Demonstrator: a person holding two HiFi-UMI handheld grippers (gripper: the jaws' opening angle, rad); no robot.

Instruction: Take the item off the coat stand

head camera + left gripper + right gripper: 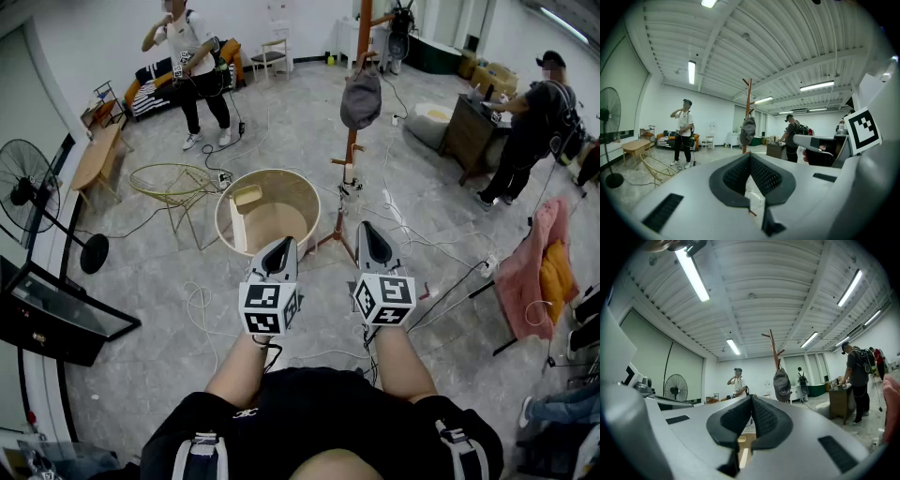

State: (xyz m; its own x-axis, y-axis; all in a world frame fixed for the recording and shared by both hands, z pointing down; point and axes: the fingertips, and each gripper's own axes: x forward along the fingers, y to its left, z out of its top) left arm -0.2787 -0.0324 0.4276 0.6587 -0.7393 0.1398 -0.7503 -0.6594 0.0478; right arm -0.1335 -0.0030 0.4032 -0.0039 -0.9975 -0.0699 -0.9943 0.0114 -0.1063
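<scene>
A grey cap hangs from a peg of the orange wooden coat stand across the room. In the left gripper view the grey cap hangs on the coat stand far ahead; in the right gripper view the grey cap hangs on the coat stand. My left gripper and right gripper are held side by side in front of my chest, well short of the stand. Both are shut with nothing between the jaws.
A round wooden tub stands just ahead of the grippers, left of the stand's base. Cables trail over the floor. A wire table, a fan, a chair draped with clothes and two people stand around.
</scene>
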